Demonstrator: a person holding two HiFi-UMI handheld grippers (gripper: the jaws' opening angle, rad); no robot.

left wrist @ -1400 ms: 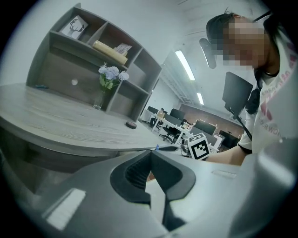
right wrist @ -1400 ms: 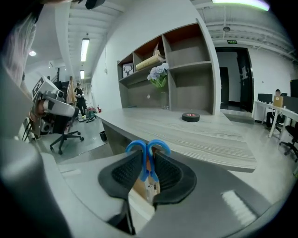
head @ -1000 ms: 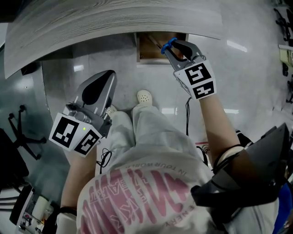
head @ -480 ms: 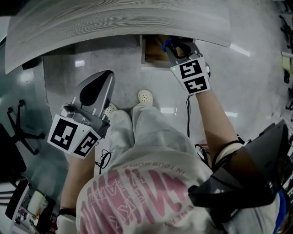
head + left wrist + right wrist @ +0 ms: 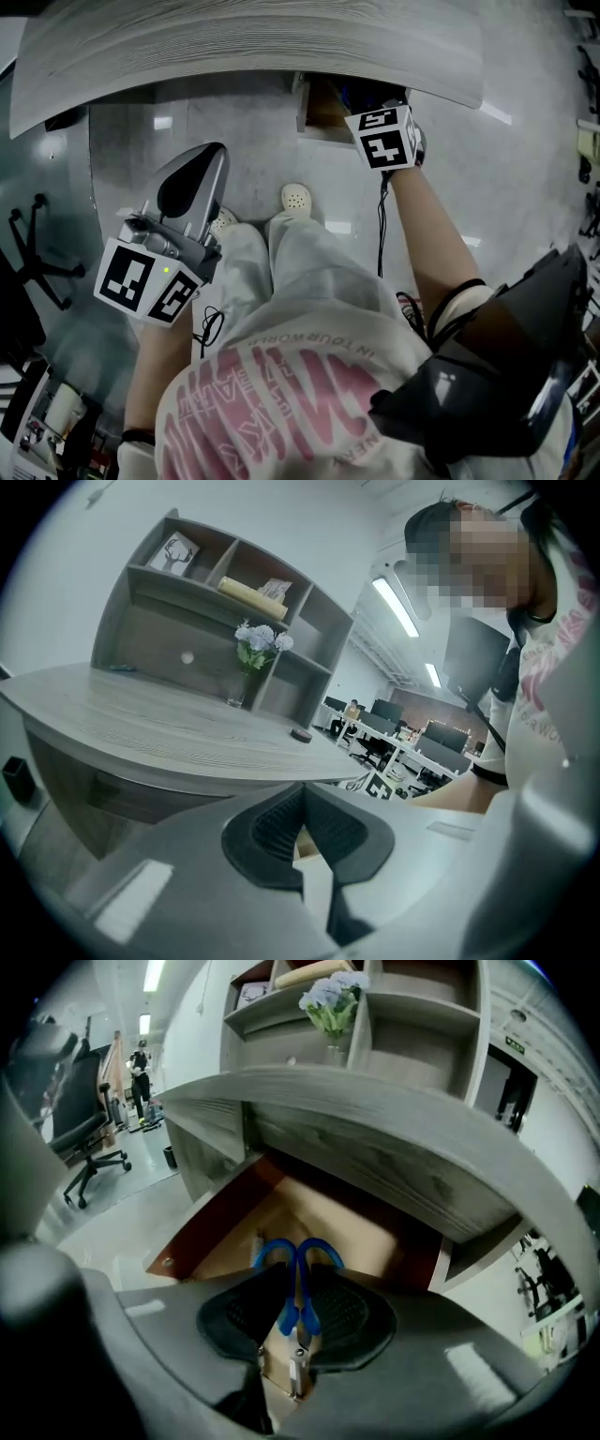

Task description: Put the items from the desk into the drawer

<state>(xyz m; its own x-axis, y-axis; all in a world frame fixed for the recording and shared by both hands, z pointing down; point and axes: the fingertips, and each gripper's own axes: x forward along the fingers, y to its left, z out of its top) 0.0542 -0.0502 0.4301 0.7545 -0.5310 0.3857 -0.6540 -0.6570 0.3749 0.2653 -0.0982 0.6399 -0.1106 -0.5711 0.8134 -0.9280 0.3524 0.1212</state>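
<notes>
A pair of blue-handled scissors [image 5: 298, 1274] is clamped between the pads of my right gripper [image 5: 298, 1314], handles pointing away from me. They hang over the open wooden drawer [image 5: 323, 1213] under the grey desk [image 5: 375, 1119]. In the head view the right gripper [image 5: 364, 97] reaches under the desk edge [image 5: 244, 47] at the drawer [image 5: 321, 108], and the scissors are hidden there. My left gripper [image 5: 195, 178] stays low by the person's left leg, shut and empty. Its jaws [image 5: 302, 834] meet with nothing between them.
A small dark round object [image 5: 301, 735] lies on the desk top [image 5: 141, 733]. Behind it stand a vase of flowers [image 5: 253, 658] and a shelf unit [image 5: 187, 583]. An office chair [image 5: 80, 1110] stands to the left of the desk, on the floor.
My right gripper has moved forward with the scissors, going under the desk edge over the drawer. The left gripper has barely shifted.
</notes>
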